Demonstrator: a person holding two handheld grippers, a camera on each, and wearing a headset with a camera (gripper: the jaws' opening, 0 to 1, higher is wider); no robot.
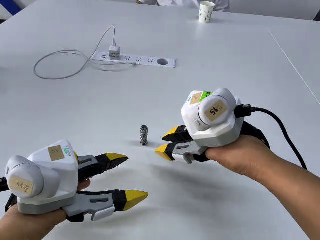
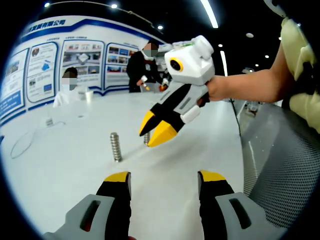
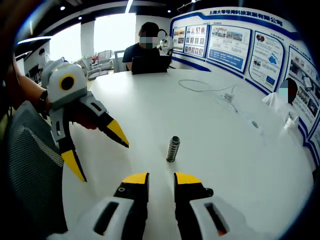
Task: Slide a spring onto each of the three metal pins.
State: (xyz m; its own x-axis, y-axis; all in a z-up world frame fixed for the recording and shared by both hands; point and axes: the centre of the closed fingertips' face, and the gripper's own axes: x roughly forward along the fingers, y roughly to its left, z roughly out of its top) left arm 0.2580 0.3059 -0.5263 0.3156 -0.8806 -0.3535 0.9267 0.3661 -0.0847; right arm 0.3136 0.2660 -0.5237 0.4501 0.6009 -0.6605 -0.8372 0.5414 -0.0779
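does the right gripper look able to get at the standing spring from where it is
Probably yes. The right gripper sits close beside the upright spring, tips aimed at it, with only bare table between. Its jaws stand narrowly apart, so they may need to widen first.

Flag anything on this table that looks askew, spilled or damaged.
Nothing stands out. The spring stands upright on the white table, close to the tips of the right gripper, with the left gripper open nearby. The power strip lies flat and the paper cup stands upright farther back.
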